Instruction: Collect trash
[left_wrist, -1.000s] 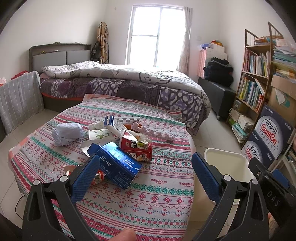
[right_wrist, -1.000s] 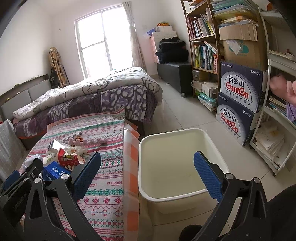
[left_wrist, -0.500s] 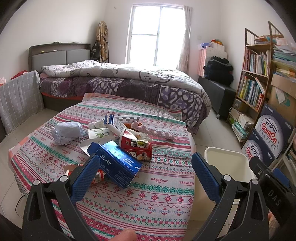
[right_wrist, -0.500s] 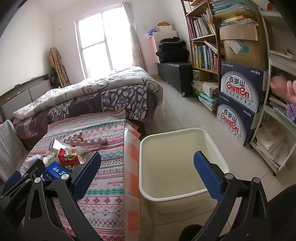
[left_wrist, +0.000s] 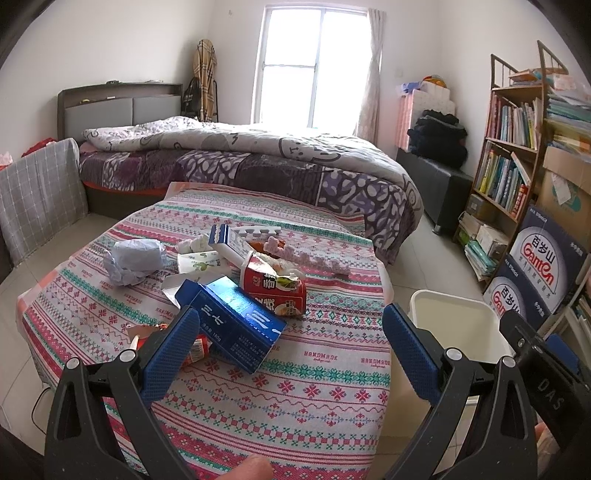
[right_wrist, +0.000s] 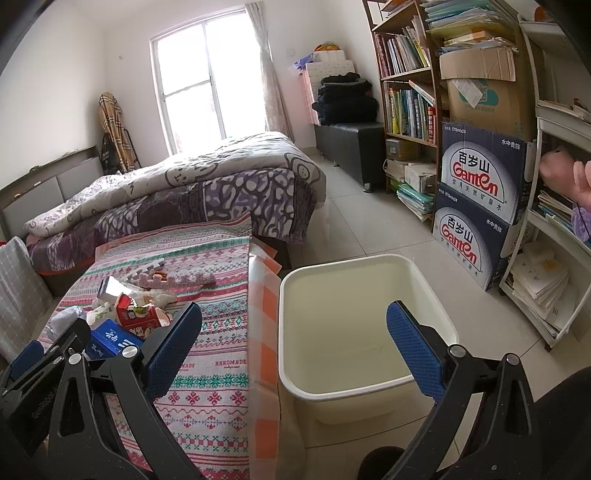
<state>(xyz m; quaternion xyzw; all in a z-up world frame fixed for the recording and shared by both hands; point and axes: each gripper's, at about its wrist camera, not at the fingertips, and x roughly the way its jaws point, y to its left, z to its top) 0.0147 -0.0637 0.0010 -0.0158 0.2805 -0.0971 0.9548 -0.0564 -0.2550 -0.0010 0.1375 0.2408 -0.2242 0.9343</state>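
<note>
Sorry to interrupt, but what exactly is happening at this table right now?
A person holding a two-finger gripper in each hand is about to clear trash. The left gripper hangs open over the patterned table, nearest the blue box, with the red carton and crumpled paper beyond. The right gripper is open above the white bin beside the table. Nothing is gripped, and no trash shows in the bin.

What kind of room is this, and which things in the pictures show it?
Most likely a bedroom in a home that also serves as storage. A bed with a patterned quilt stands by the window, and a bookshelf full of books lines one wall, with water cartons stacked beside it.
</note>
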